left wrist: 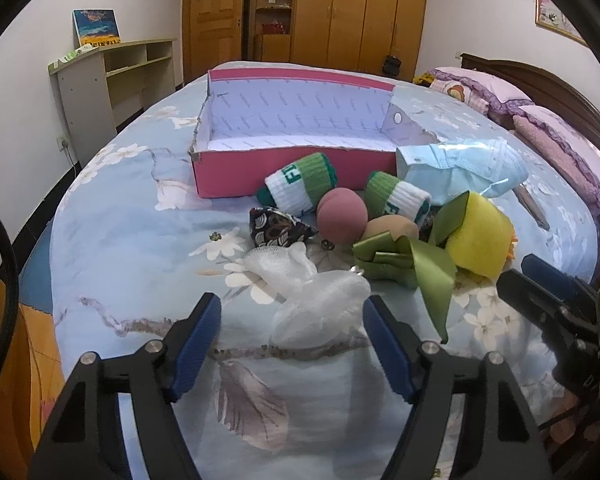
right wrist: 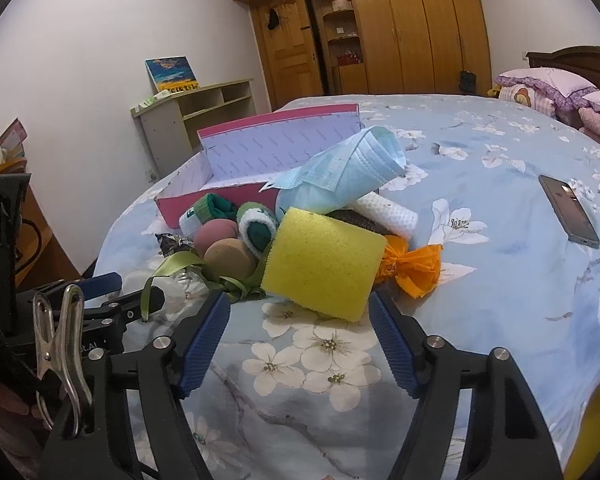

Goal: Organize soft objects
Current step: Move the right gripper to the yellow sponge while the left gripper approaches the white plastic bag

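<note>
A pile of soft things lies on the flowered bed in front of an open pink box [left wrist: 236, 176]. My left gripper [left wrist: 292, 312] is open, its fingers on either side of a white mesh pouf [left wrist: 320, 304]. Beyond it lie a dark patterned pouch [left wrist: 278, 228], a pink ball [left wrist: 342, 210], a tan sponge [left wrist: 392, 228], two green-and-white sock rolls [left wrist: 300, 182], green ribbon [left wrist: 404, 260] and a blue face mask [left wrist: 460, 168]. My right gripper [right wrist: 300, 312] is open, just short of a yellow sponge [right wrist: 324, 264]. An orange mesh piece [right wrist: 412, 268] lies to the sponge's right.
A phone [right wrist: 570, 210] lies on the bed to the right. Pillows [left wrist: 560, 132] sit at the headboard. A low shelf [left wrist: 112, 76] stands by the left wall, wardrobes behind. The pink box [right wrist: 260, 148] also shows in the right wrist view.
</note>
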`<state>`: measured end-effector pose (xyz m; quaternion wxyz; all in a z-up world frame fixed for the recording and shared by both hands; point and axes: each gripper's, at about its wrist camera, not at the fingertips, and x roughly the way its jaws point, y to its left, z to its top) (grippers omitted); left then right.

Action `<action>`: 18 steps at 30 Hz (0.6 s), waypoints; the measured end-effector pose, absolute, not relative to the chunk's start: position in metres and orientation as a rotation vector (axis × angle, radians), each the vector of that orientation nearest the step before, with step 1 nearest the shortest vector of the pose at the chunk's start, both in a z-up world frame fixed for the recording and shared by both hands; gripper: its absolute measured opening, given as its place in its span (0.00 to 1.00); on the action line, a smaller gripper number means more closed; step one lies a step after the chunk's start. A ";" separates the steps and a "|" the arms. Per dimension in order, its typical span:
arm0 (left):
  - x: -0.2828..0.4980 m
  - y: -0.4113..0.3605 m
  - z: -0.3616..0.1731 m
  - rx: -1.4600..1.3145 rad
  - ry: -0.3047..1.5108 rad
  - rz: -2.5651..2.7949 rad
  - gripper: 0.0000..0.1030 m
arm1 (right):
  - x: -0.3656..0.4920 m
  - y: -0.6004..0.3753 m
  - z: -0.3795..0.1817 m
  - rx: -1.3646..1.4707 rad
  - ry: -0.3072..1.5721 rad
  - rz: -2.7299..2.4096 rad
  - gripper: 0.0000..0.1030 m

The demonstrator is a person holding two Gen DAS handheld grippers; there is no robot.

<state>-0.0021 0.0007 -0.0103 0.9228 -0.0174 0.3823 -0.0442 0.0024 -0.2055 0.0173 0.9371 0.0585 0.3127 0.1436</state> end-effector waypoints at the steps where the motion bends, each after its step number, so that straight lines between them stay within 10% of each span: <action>1: -0.002 0.001 -0.011 -0.037 0.786 -0.092 0.73 | 0.003 -0.205 0.017 0.122 0.641 0.295 0.71; 18: 0.009 -0.008 -0.022 0.010 0.772 -0.129 0.61 | 0.032 -0.207 0.010 0.179 0.709 0.287 0.70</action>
